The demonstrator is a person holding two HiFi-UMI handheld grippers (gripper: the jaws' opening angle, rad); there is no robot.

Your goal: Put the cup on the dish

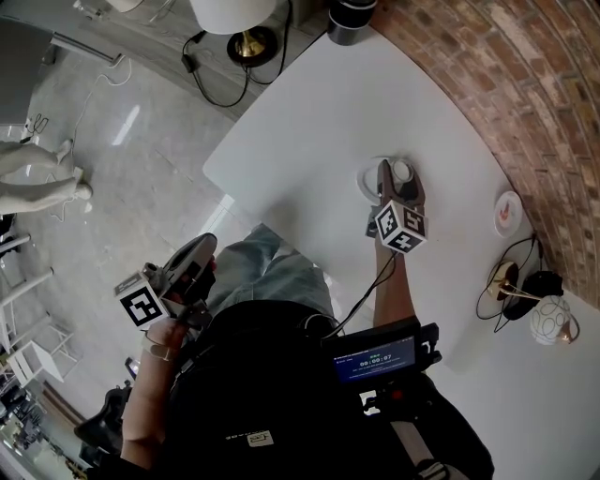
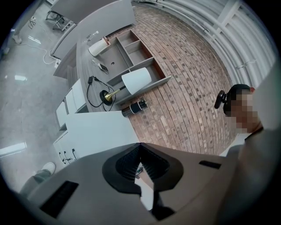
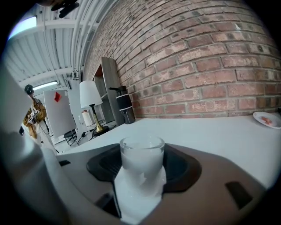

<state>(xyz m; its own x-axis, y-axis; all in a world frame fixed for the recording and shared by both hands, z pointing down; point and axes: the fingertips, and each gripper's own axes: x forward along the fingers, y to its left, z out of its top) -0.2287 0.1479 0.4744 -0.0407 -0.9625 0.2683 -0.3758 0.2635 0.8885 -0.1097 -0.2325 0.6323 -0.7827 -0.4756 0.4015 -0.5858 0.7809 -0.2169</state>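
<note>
The right gripper (image 1: 397, 186) is clamping a frosted glass cup (image 3: 141, 154), one jaw pressing on each side of it. In the head view the cup is sitting at about 1 o'clock from the centre, over the white dish (image 1: 367, 180) on the white table (image 1: 319, 141). The dish's rim is showing at the cup's 9 o'clock. No view is showing whether the cup's base is touching the dish.

The left gripper (image 1: 199, 251) is hanging off the table at about 8 o'clock, near the person's lap. Its jaws are pressing together with nothing between them.

Each gripper's cube is showing black-and-white square markers, the right cube (image 1: 401, 228) at the cup's 6 o'clock and the left cube (image 1: 141, 305) at 8 o'clock. The markers are carrying patterns only, no letters.

A small plate (image 1: 507, 213) with a pink patch is lying at the cup's 3 o'clock, well apart from it and near the brick wall (image 1: 525, 84). A black cylinder (image 1: 349, 21) is standing at 12 o'clock on the table's far edge. A lamp (image 1: 246, 37) with a brass base is standing at 11 o'clock.

A small blue screen (image 1: 375, 358) on the person's chest is glowing at 6 o'clock. Its digits are too small to read surely, and no brand or label is legible anywhere.
</note>
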